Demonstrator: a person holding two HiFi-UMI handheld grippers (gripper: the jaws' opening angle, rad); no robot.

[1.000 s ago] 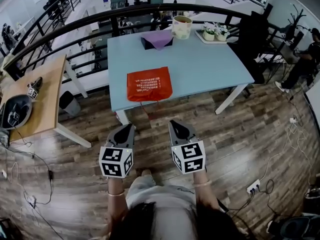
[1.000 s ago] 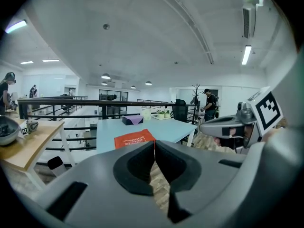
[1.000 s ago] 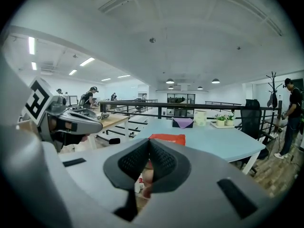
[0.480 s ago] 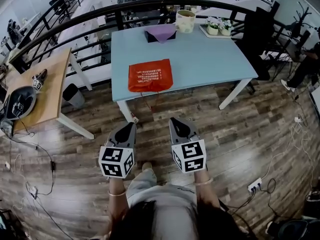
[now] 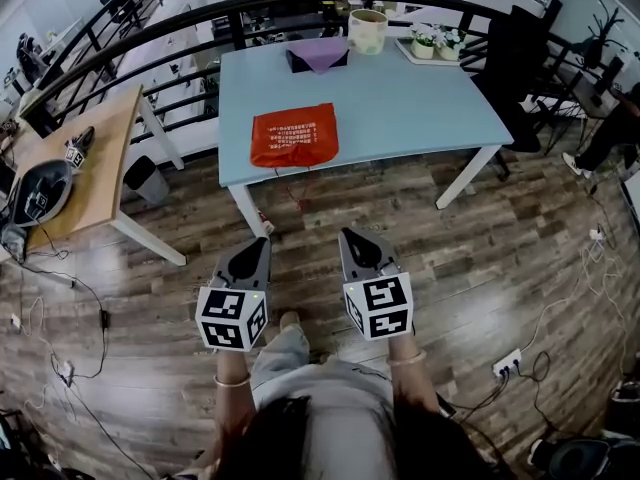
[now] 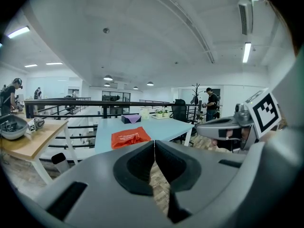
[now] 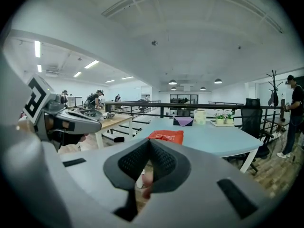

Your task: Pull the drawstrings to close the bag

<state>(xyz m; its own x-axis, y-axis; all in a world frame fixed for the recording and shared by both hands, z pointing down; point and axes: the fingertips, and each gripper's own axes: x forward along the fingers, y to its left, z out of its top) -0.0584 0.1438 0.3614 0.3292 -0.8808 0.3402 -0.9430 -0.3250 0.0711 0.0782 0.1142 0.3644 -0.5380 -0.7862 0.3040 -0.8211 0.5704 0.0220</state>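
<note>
My left gripper [image 5: 263, 241] and right gripper [image 5: 343, 234] are out in front of me, side by side over the floor [image 5: 480, 268]. They point forward and a little down toward the desk [image 5: 420, 118]. In each gripper view the fingers [image 6: 137, 163] are pressed together at the tips with nothing between them. They look the same in the head view as they did a second ago, so I am holding nothing.

What has changed is small. Over the last second the desk has slid a little up and away in the head view, and more floor shows between me and its near edge. The grippers sit in almost the same spot in that view. My foot [image 5: 290, 320] shows below them, so I judge I am mid-step and have not yet reached the desk. Both grippers are well short of it.

The bag [image 5: 294, 135] lies flat on the near left part of the desk, close to the near edge, and it has not moved on the desk. From here I cannot make out its drawstrings for certain. Farther back on the desk are a purple cloth [image 5: 318, 56], a cup [image 5: 367, 30] and a tray of plants [image 5: 433, 43], all well apart from the bag.

So the task has not begun. I judge I must close the distance, find the two cords at the bag's mouth, and part the fingers to take one in each gripper.
</note>
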